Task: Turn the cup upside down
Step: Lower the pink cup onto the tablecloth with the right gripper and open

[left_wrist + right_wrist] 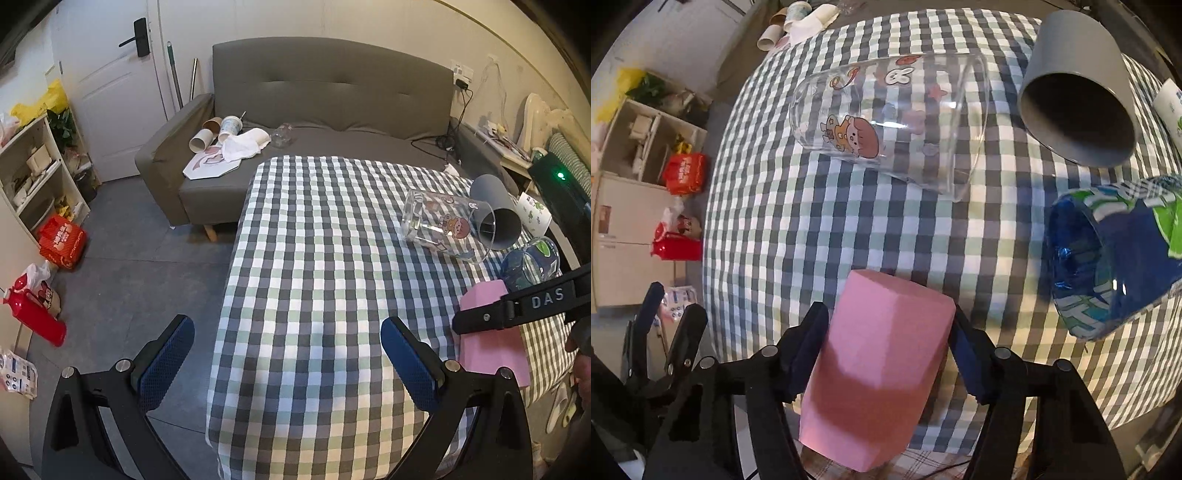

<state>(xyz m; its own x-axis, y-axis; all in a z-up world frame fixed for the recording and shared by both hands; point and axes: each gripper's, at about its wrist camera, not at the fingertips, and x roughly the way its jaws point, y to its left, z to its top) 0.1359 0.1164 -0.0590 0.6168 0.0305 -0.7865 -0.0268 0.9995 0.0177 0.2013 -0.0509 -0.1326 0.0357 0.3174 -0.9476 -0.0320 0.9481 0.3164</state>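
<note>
A pink faceted cup [879, 365] stands between the fingers of my right gripper [886, 343], whose jaws press its two sides at the near edge of the checked table [812, 229]. In the left wrist view the pink cup [487, 339] shows at the right with the right gripper's black arm across it. My left gripper [288, 354] is open and empty, above the table's left front edge, well left of the pink cup.
A clear cartoon-printed glass [886, 122] [443, 229], a grey cup [1078, 92] [496, 212] and a blue-green printed cup [1119, 254] [532, 264] lie on their sides on the table. A grey sofa [314, 110] with paper cups stands behind. Shelves and red bags are at the left.
</note>
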